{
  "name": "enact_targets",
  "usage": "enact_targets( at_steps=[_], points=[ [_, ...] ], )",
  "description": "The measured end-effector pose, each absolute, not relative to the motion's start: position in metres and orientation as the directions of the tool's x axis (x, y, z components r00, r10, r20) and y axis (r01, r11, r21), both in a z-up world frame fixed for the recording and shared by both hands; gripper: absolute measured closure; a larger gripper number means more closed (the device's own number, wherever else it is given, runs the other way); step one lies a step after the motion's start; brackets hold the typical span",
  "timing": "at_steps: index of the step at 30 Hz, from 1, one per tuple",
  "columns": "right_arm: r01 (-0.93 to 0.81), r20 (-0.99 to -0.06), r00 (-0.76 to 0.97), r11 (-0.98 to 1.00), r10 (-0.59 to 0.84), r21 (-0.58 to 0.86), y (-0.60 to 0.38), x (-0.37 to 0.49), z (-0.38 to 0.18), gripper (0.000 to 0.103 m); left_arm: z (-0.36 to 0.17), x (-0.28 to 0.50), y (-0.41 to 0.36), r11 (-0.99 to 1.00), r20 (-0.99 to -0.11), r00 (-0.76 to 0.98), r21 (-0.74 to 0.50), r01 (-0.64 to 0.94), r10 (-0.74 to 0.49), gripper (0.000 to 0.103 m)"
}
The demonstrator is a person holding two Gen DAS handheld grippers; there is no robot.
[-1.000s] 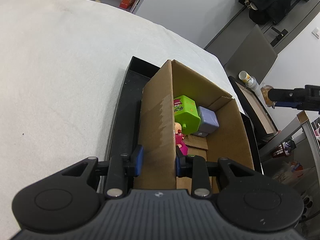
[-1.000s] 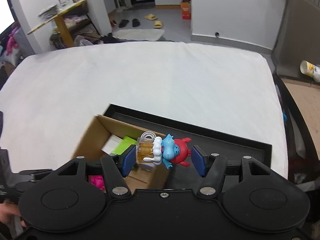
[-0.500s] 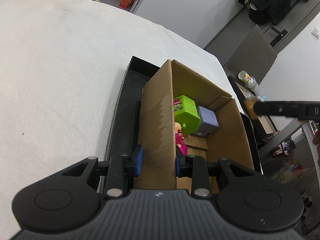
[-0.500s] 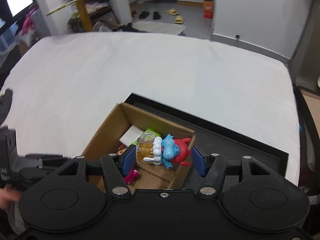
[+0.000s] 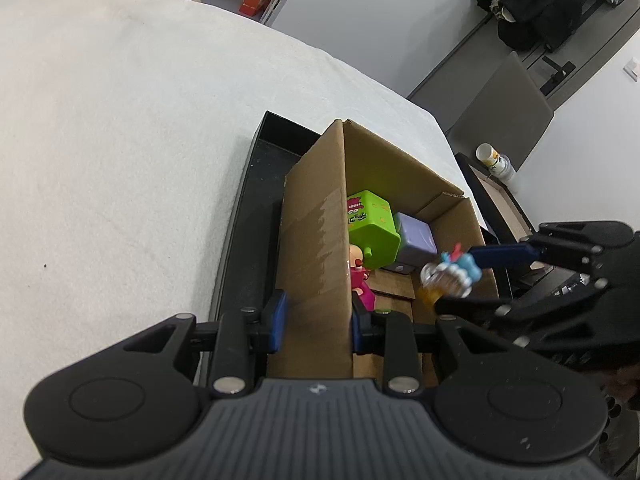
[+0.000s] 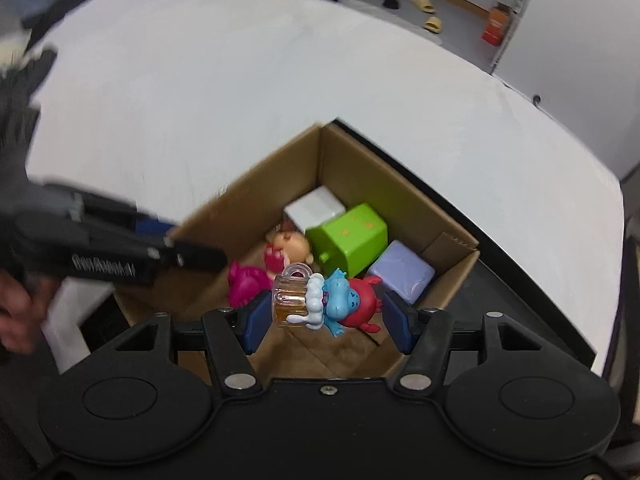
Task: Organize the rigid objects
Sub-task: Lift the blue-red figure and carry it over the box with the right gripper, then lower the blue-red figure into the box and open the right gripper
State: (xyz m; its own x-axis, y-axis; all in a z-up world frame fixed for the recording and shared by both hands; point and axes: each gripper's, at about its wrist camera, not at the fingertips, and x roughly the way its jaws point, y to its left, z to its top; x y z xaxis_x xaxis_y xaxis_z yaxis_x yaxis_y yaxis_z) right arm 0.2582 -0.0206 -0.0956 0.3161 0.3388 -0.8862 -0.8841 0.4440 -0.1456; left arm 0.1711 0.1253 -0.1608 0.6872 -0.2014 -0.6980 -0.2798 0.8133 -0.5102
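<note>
One box [image 6: 352,168], five toys [image 6: 347,240].

Both tongs [image 5: 316,318] [image 6: 326,316] clamped, angled downward

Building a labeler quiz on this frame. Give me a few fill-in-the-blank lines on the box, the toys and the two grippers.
1. The left gripper is clamped on a wall of the ____ box.
2. The right gripper holds a blue and red figurine that carries a ____ of amber drink.
3. The largest toy in the box is a ____ cube.
4. The box stands in a ____ tray.

Missing words: cardboard; mug; green; black
</note>
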Motion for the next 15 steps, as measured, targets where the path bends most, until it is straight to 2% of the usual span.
enact_targets(
  at_steps=[7, 15],
  points=[
    [-0.89, -0.883, 0.372, 0.379, 0.286, -0.252, -0.018, 0.247, -0.115, 0.045, -0.161, 0.171, 0.126, 0.811, -0.697, 0.688, -0.514, -0.28, -0.204, 0.074],
    [-0.89, -0.869, 0.388, 0.371, 0.308, -0.266, -0.022, 0.244, -0.11, 0.042, -0.16, 0.17, 0.125, 0.813, -0.696, 0.689, -0.512, -0.278, -0.202, 0.073]
  ],
)
